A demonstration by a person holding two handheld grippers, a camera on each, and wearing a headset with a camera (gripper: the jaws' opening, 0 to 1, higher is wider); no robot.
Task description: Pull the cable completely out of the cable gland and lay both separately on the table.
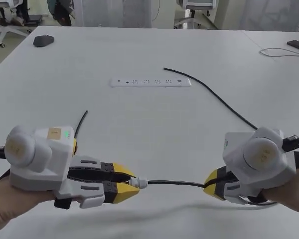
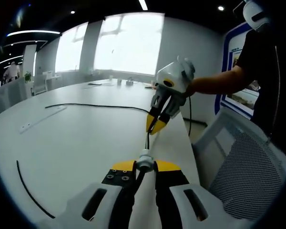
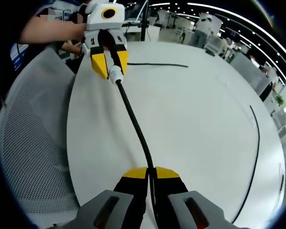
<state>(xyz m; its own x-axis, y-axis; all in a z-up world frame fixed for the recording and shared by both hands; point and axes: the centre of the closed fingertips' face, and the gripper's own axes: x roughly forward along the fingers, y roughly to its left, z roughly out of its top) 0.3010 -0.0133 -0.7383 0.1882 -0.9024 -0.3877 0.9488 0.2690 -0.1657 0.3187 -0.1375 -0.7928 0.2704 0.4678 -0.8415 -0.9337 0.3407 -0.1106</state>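
A white cable gland [image 1: 137, 182] [image 2: 144, 160] [image 3: 114, 74] sits between the yellow tips of my left gripper [image 1: 131, 186] [image 2: 144, 165] [image 3: 109, 67], which is shut on it just above the table's near edge. A black cable [image 1: 172, 183] [image 2: 148, 139] [image 3: 136, 126] runs out of the gland to my right gripper [image 1: 212, 183] [image 3: 150, 171] [image 2: 155, 125], shut on the cable about a hand's width away. The cable is still threaded in the gland. Past the right gripper the cable [image 1: 214, 95] continues up across the table.
A white power strip [image 1: 150, 82] lies mid-table. A second short black cable [image 1: 80, 123] lies near the left gripper. A dark mouse [image 1: 43, 41] is at the far left, a phone with a thin wire [image 1: 298, 46] far right. A mesh chair [image 2: 248, 162] stands beside the table.
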